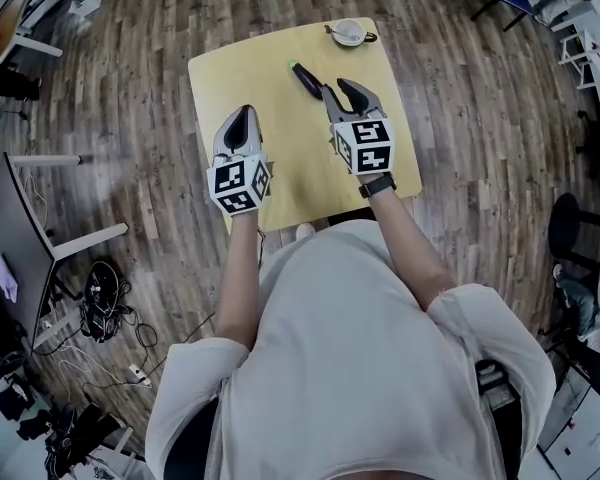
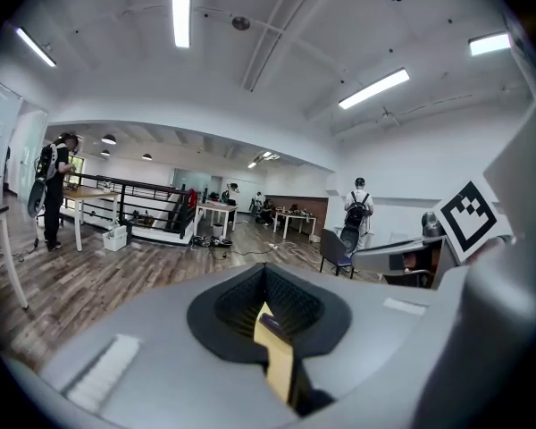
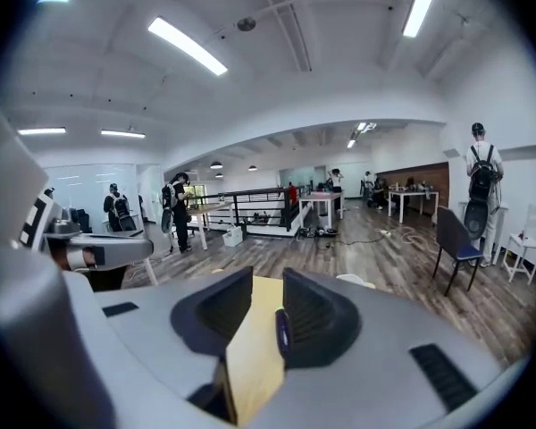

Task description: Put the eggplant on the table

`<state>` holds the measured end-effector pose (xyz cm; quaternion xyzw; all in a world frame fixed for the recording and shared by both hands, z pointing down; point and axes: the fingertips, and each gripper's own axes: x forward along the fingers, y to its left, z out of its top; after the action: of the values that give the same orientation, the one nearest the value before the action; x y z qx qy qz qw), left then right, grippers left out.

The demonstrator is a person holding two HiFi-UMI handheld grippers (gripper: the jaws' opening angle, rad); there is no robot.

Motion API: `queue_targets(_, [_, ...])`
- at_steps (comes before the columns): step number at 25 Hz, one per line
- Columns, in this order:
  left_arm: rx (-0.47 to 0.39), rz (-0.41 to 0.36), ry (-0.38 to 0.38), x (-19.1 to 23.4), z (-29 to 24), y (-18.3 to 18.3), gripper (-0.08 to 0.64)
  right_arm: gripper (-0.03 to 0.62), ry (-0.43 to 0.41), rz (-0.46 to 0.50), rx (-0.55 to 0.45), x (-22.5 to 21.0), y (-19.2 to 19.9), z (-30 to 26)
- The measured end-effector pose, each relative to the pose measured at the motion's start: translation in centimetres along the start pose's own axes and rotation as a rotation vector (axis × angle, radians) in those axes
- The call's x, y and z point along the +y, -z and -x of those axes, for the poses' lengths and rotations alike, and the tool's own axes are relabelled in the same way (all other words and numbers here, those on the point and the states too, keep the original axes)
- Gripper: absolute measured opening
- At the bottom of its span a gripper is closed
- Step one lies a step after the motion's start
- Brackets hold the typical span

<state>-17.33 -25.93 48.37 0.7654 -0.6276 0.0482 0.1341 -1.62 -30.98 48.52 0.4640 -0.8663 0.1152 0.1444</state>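
A slim purple eggplant [image 1: 304, 77] with a green stem end lies on the yellow table [image 1: 250, 68], toward its far middle. My right gripper [image 1: 336, 89] hovers just right of and nearer than it, open, with nothing between its fingers. In the right gripper view the eggplant [image 3: 282, 329] shows as a thin purple strip through the gap between the jaws, down on the tabletop. My left gripper [image 1: 243, 114] hangs over the table's near left part, its fingers together and empty. In the left gripper view its dark pads [image 2: 290, 307] meet at the tips.
A white cup on a saucer [image 1: 349, 33] stands near the table's far right corner. Wooden floor surrounds the table. A dark desk [image 1: 10, 238] with cables beneath stands to the left, and black chairs [image 1: 570, 233] to the right.
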Motion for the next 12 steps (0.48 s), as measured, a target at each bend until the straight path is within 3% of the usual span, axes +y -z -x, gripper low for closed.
queue_targets(12, [-0.106, -0.068, 0.037, -2.0, 5.6, -4.7, 0.009, 0.052, 0.019, 0.075, -0.135, 3.7, -4.2, 6.2])
